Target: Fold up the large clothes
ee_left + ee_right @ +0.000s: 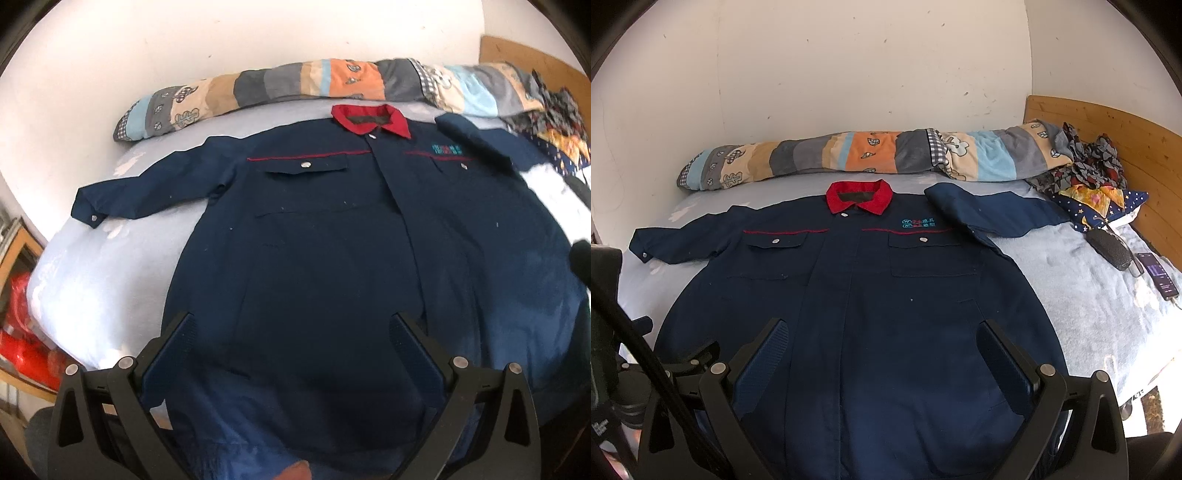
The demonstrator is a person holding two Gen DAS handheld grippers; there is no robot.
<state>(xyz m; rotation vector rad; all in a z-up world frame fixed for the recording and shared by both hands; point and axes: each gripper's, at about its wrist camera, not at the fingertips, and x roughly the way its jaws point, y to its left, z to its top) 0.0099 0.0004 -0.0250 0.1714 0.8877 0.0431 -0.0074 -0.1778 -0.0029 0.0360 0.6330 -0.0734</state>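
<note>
The navy work jacket [857,314] lies front up and buttoned on the bed [1089,306], spread flat ahead of both grippers, its red collar [858,195] at the far end and its hem nearest to them. The sleeve on the left gripper's side [147,195] stretches straight out over the sheet; the other sleeve [990,212] angles away past the right shoulder, part of it doubled over near the collar. The left gripper [291,332] hovers over the lower left front with its jaws wide apart and nothing between them; the right gripper [882,339] hovers over the lower middle, equally wide and empty. No fold looks made yet, so this reads as the start: choosing the first grip. The next move probably calls for pinching a sleeve or side edge, one layer cleanly, and carrying it across the chest without dragging the body out of line. Beyond the collar lies a rolled striped quilt [871,155]; far off to the right gripper's side are a phone [1158,275] and a heap of patterned cloth [1086,166].
</note>
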